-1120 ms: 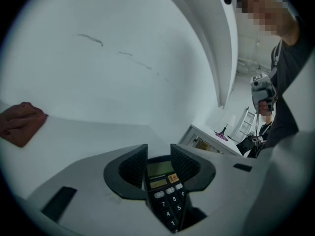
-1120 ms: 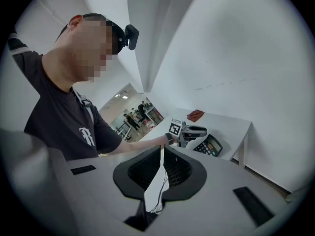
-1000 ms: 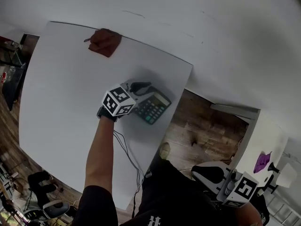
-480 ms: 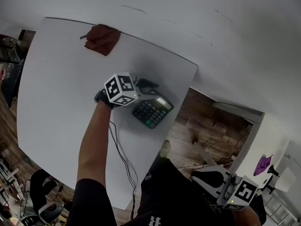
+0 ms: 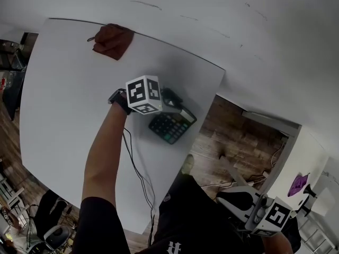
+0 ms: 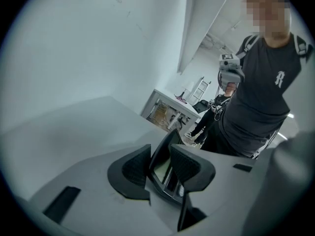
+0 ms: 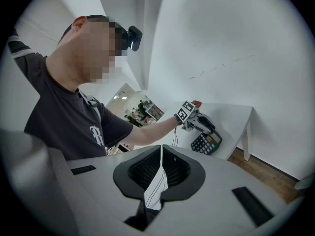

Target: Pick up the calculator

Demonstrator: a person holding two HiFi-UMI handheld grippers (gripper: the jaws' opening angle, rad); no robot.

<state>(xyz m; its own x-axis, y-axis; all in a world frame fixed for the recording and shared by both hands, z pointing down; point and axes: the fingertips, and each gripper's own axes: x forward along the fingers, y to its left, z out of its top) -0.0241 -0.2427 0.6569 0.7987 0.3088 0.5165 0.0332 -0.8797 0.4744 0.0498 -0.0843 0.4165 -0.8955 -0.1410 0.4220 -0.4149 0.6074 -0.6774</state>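
White table [image 5: 63,89] is seen, and the calculator [image 5: 170,127] looks to be lying on it, keys up, close to the edge on the right side of the head view. Its top end, the end with the little screen, is held between the two jaws of the left tongs [image 6: 161,156]. The jaws have just been closing, and now the pads [image 6: 134,168] look pressed on both sides of that end. The right tongs [image 7: 161,168] are seen low and far away, off the table. Their jaws are closed and nothing is held in them. A red cloth [image 5: 111,40] is seen at the far edge, well away, so nothing is blocked by it.

What could go wrong? Only a small bit of the calculator is gripped, and all of it at one end. When it is lifted, the long key end could be pulled down by its own weight, so it could swing, tip and slide out. The case looks smooth and hard, so it could slip if it is not squeezed enough. The table edge is near — if the calculator is dropped or pushed sideways, it could be knocked off onto the wood floor [image 5: 228,142]. If it is squeezed too hard, the screen could be hurt, as one pad seems to be set right over it. A slow, straight lift is judged to be the safest.
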